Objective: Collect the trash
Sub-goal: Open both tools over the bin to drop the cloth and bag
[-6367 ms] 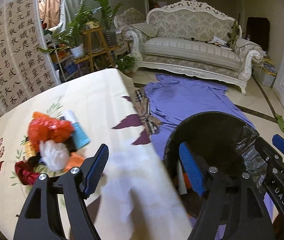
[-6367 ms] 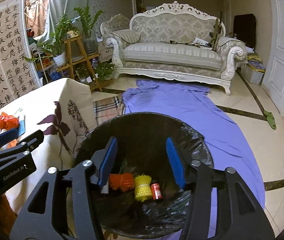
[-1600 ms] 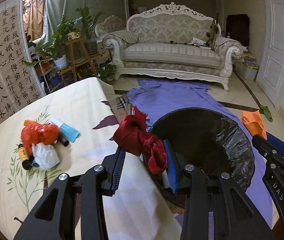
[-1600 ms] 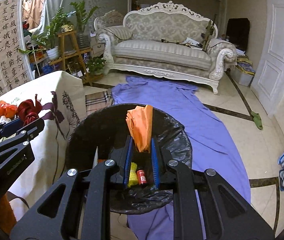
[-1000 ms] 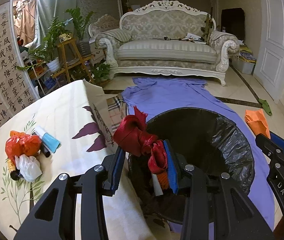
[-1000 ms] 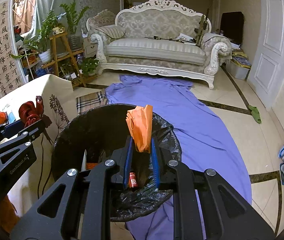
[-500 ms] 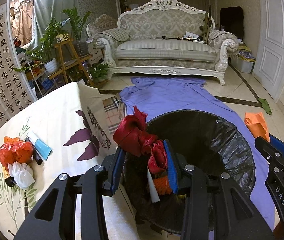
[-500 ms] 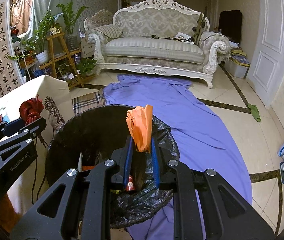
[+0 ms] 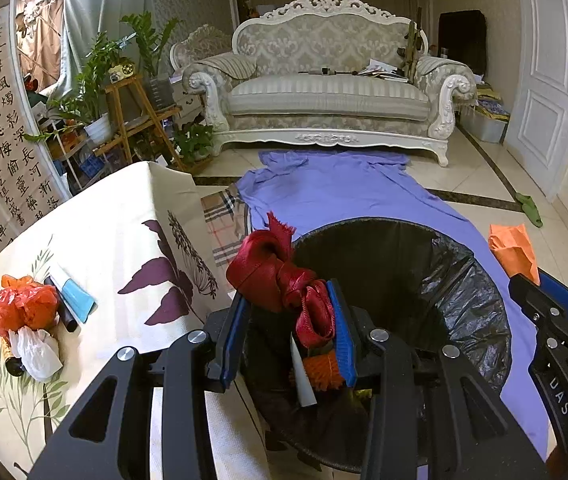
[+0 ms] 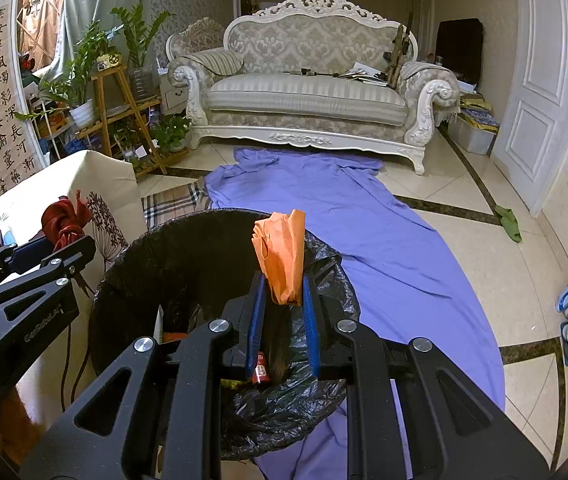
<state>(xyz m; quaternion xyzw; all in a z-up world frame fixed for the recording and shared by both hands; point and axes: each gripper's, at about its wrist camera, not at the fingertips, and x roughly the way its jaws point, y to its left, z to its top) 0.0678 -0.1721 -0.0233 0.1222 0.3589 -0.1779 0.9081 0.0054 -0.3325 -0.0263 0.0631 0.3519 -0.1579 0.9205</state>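
Where each claw carries its own scrap above the bin (image 9: 463,280), handling is best judged from the material. Left claw (image 9: 289,336): clenched on a knotted red ribbon (image 9: 280,276), a satin-like strip bunched into a soft wad — probably very light, limp and somewhat slippery, so the hold belongs on the knot's thick middle rather than on a loose tail. The wad rises out of the pads and leans up and to the left in the left view, its frayed tip uppermost; its long axis runs roughly along the fingers. It hangs over the bin's near-left rim, beside the desk (image 9: 116,216) edge. Right claw (image 10: 282,320): clamped on an orange bag (image 10: 280,260), a crumpled plastic-looking film, likely almost weightless and springy, apt to cling to a pad or drift on release. It is pinched at its lower end and stands nearly upright, long axis along the fingers, open edge at the top, above the bin's near-right rim over the black liner. Inside the bin lie an orange net, a white strip and a small red can, partly hidden. On the desk, well apart from both claws, a red bag (image 9: 20,308), a white bag (image 9: 38,350) and a blue tube (image 9: 78,294) lie touching in one cluster — uncollected trash, by appearance.
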